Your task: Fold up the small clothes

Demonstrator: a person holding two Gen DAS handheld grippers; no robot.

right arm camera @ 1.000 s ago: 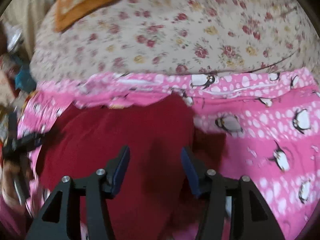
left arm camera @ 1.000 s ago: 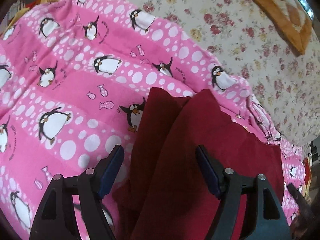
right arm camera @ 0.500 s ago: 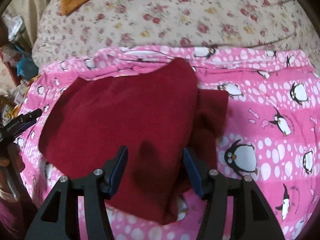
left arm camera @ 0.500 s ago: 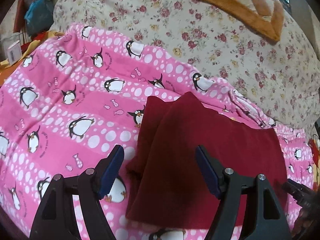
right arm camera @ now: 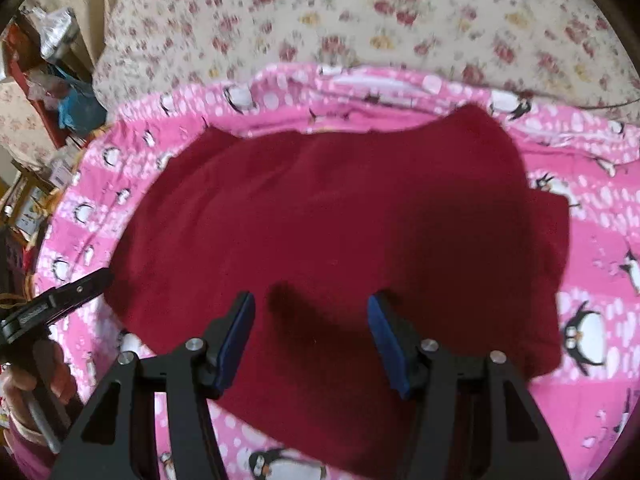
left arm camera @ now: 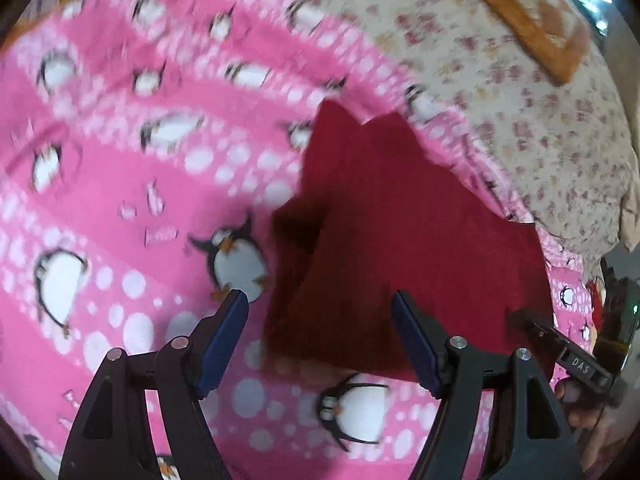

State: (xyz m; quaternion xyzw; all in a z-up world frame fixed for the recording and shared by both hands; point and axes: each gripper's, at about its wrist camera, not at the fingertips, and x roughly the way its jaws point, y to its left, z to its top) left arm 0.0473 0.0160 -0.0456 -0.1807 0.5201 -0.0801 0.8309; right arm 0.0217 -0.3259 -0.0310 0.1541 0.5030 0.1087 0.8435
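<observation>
My left gripper (left arm camera: 320, 340) and right gripper (right arm camera: 312, 336) both hang released, jaws apart, gripping nothing. Just beyond them the dark red cloth (right arm camera: 328, 216) lies folded, soft and matte, on the pink penguin-print blanket (left arm camera: 120, 184). Farther back sits a floral cushion (right arm camera: 400, 20).

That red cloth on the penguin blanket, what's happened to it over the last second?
Nothing took hold of the red cloth: it lay folded on the pink blanket throughout. Both open grippers, left and right, pulled back above it, then dipped closer again.
</observation>
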